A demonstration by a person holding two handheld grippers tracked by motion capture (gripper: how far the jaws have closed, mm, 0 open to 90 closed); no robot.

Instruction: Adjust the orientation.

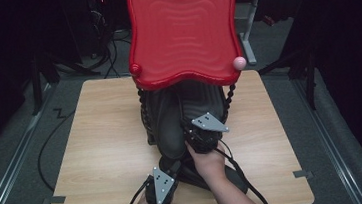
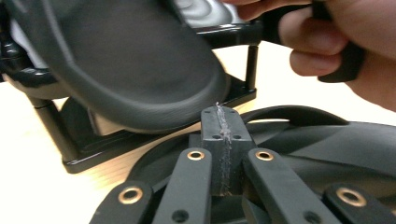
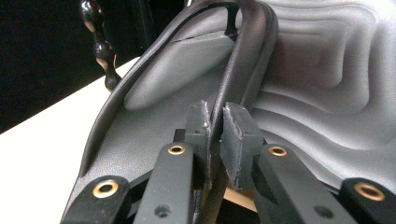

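Nearest the person, the left tongs are closed, pad against pad, with nothing visible between them. They hover just over a dark slipper lying flat on the worktop, at the foot of a small rack.

A little farther in, the right hand holds the right tongs clamped on the strap of a second slipper. This one leans tilted on the rack's lower shelf, under the red tray that forms the top tier. The pads pinch the strap's edge from both sides.

The step in hand looks like seating that slipper on the lower shelf — or lifting it clear; which one cannot be told. Either way, the grip sits on a thin, bendy strap, so the sole will likely swing. Slow travel and a level wrist should keep the toe from catching the black beaded post or the tray's underside. The left tongs would do best to open before going for the slipper on the worktop, taking it by its strap as well.

At the far end, a pink ball caps the tray's right corner. No brand, label or writing can be read on slippers, rack or tray.
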